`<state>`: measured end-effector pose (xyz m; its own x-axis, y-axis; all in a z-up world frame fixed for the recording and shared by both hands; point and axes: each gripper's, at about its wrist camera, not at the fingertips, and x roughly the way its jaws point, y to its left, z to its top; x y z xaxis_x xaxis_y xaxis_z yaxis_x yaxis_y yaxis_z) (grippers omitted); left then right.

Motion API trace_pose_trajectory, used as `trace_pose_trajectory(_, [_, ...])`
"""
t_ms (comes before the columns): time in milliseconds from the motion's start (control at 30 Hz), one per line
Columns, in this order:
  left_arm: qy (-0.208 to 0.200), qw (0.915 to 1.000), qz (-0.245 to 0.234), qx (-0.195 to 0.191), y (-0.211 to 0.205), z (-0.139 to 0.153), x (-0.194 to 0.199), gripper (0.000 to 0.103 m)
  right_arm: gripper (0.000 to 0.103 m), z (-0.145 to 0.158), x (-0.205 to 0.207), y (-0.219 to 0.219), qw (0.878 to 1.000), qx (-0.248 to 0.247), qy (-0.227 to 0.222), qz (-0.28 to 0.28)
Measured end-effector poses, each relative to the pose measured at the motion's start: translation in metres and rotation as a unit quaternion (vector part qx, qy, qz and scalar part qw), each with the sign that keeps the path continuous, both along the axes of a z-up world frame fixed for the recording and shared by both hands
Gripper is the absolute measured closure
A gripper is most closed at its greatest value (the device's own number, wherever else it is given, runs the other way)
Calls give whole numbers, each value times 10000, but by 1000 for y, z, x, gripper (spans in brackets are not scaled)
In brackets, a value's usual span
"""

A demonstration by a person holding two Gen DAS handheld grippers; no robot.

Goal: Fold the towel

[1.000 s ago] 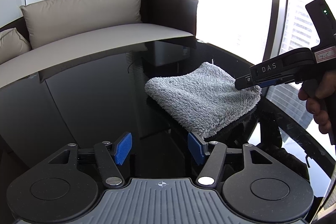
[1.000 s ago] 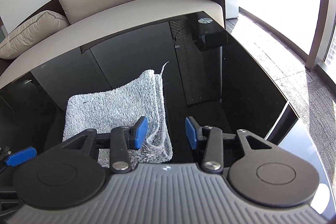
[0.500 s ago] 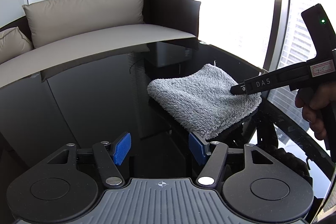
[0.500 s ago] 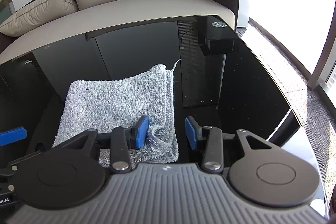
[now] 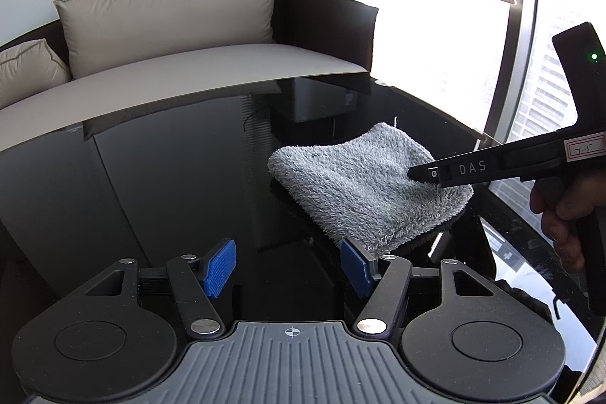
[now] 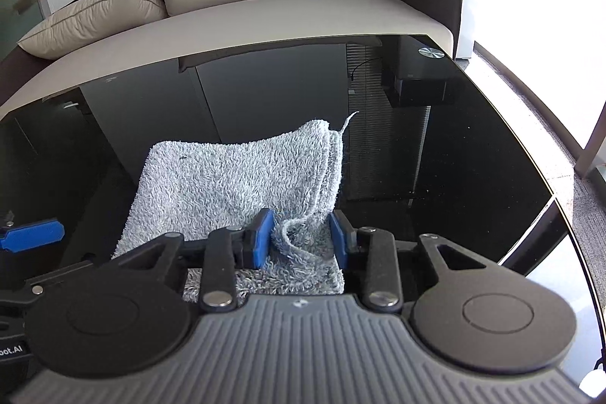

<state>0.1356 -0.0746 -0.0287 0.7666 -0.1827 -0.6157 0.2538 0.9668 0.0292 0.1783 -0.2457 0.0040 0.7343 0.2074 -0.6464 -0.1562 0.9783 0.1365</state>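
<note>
The grey towel (image 6: 235, 184) lies on the black glass table (image 5: 151, 184), already doubled into a thick pad with several layers stacked along its right-hand edge (a loose thread sticks up from the far corner). The right gripper (image 6: 301, 237) is down at the near right corner, its blue pads standing apart on either side of a ruffled bit of hem; they bracket the cloth but do not look pressed onto it, though the fisheye makes that gap hard to judge. The left gripper (image 5: 288, 269) hovers over bare glass just beside the towel's near edge, jaws wide and holding nothing. Such a scene fits two readings: a corner being taken up for another fold, or a finished fold just let go, with the corner layers left a little untidy. If a further fold is wanted, it calls for the pads to close on all the layers at that corner together, so none slips and spoils the stack.
</note>
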Motion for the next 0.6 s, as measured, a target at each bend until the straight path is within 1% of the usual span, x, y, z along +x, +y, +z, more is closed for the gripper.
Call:
trace_pose_trajectory(167, [-4, 9998, 182, -57, 4, 2, 0, 44, 68, 0, 0, 7, 9999, 69, -38, 151])
trace_pose_trajectory(400, [27, 9987, 462, -231, 13, 7, -3, 43, 68, -1, -2, 28, 9992, 198, -91, 342])
trace_pose_trajectory(500, [32, 9978, 583, -317, 19, 10, -5, 38, 67, -1, -5, 33, 9989, 283, -92, 373])
trace_pose_trajectory(600, [36, 9967, 703, -402, 25, 13, -8, 37, 67, -1, -7, 39, 9982, 449, -58, 395])
